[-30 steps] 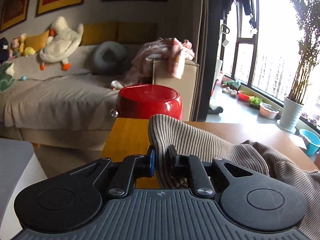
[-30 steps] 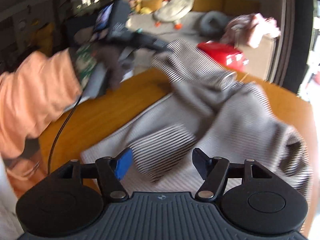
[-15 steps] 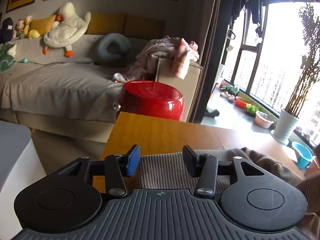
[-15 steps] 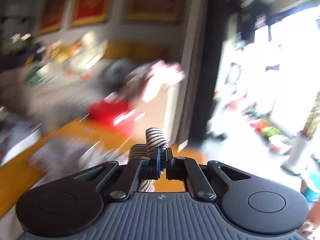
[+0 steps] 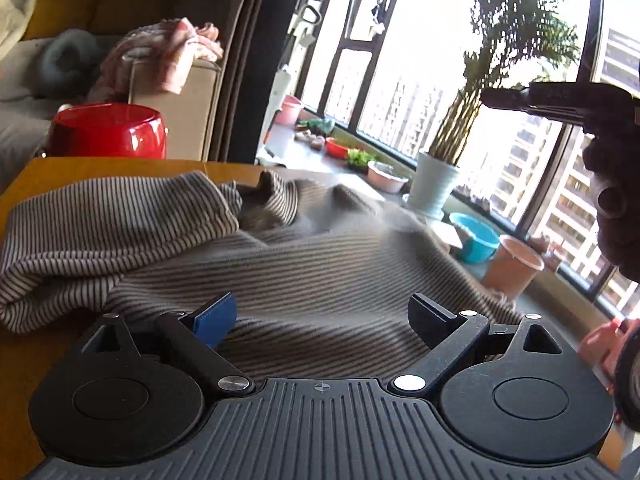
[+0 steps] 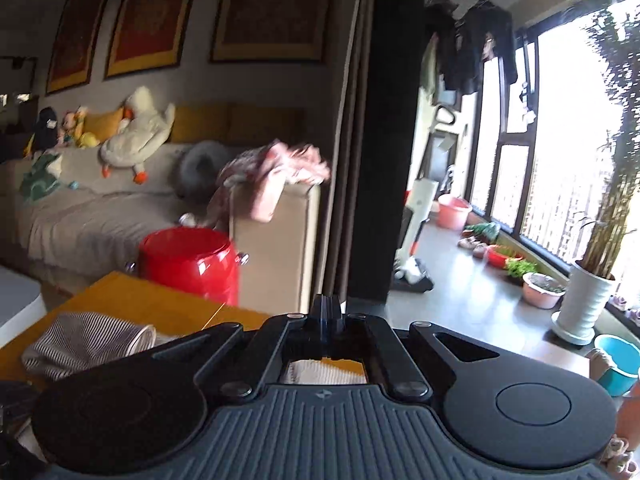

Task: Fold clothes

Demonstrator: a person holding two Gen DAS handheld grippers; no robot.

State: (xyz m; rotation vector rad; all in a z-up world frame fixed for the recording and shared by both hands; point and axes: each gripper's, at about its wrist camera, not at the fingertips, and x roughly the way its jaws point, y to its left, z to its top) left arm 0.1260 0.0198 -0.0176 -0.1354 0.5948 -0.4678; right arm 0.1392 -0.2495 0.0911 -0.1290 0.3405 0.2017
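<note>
wooden table (image 5: 100, 166), 1 striped garment (image 5: 320, 264), left tool (image 5: 324, 314) spreading above it, right tool (image 6: 329, 308) pressed together, empty

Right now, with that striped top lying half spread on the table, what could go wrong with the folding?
1. The striped top drapes over the table's window-side edge; it could slide off.
2. One end is bunched in a thick roll, so a fold may trap wrinkles.
3. The left gripper is opening above the cloth, with nothing pinched, and the right gripper is shut on nothing visible; neither holds the top in place.
</note>
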